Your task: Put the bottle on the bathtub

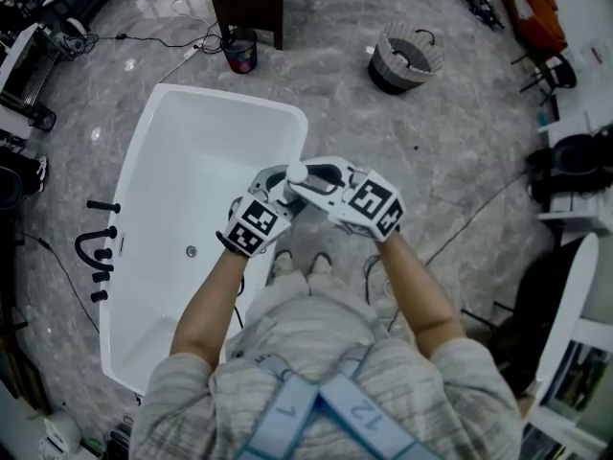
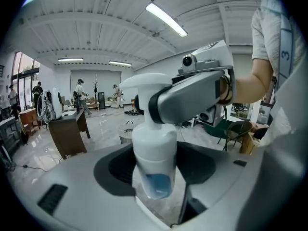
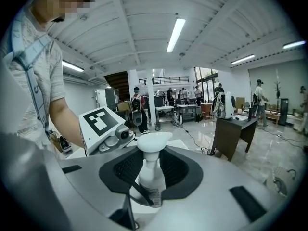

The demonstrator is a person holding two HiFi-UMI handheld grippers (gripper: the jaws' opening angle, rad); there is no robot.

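In the head view only the white pump cap of the bottle (image 1: 298,172) shows. Its body is buried under the two marker cubes, and its height above the bathtub (image 1: 206,91) cannot be read. The bathtub's near end is cut off by the person's shoulder. In both gripper views the rim appears only as slivers of white beneath the jaws, so whether the bottle's base touches it cannot be told.

The bottle is at the bathtub's long rim on the person's side, nearer the far end. Past that rim the white basin lies open down to the drain (image 1: 191,251). Black faucet fittings (image 1: 99,247) stand outside the opposite long rim, well apart from the bottle. Beyond the bathtub's far end are a dark cabinet (image 1: 247,3) and a red bin (image 1: 241,54). A woven basket (image 1: 407,57) sits further off to the side, with marble floor between it and the tub. The person's feet (image 1: 299,264) are just beside the near rim.

The right gripper (image 1: 308,180) reaches in from the floor side of that rim. Its jaws stand narrow, clamped on the bottle's neck just under the pump head. The left gripper (image 1: 278,192) comes from over the basin with its jaws wide. The bottle's broad body hangs between them, a blue patch showing through at its bottom. Whether those pads press on the body cannot be told.
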